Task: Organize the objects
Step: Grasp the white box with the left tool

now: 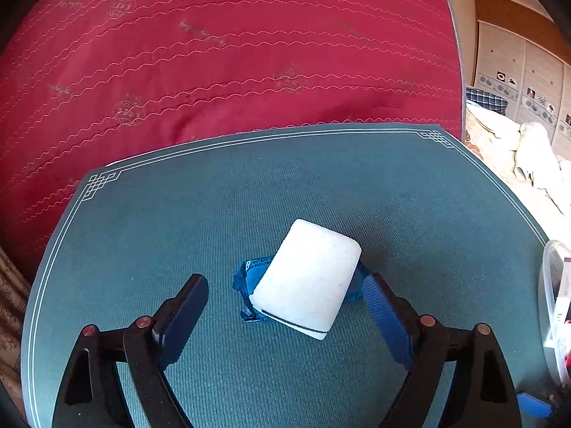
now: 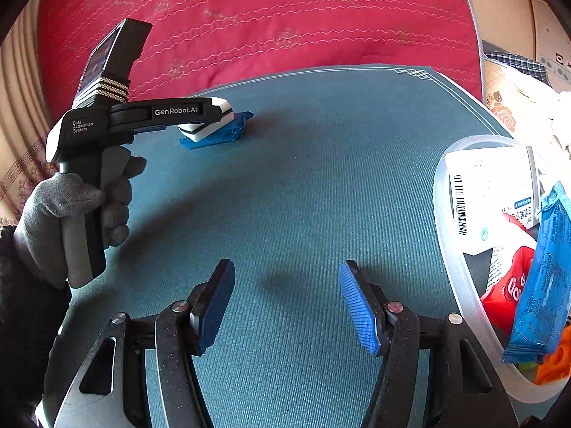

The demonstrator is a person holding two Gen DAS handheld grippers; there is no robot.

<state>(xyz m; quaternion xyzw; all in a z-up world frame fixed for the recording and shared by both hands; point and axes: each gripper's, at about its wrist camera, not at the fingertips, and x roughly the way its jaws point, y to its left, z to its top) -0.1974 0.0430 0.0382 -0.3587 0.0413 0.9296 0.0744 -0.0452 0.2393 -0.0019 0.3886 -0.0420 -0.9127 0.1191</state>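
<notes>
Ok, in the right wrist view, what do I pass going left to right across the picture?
Gloved hand → left tongs at the white block → blue wrapper → clear tub with packets.

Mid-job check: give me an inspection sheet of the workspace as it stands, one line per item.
Surface: teal mat with a white line border, lying on a red quilt.
Job's things: white block resting on a blue wrapper; clear plastic tub at the mat's right edge holding a blue packet, a red packet and a barcoded white box.
Clutter: nothing seen on the mat.
Grippers: left tool open, straddling the block; right tool open, empty.
Cables: nothing seen.
Surroundings: cabinet doors and pale bedding to the right.
</notes>
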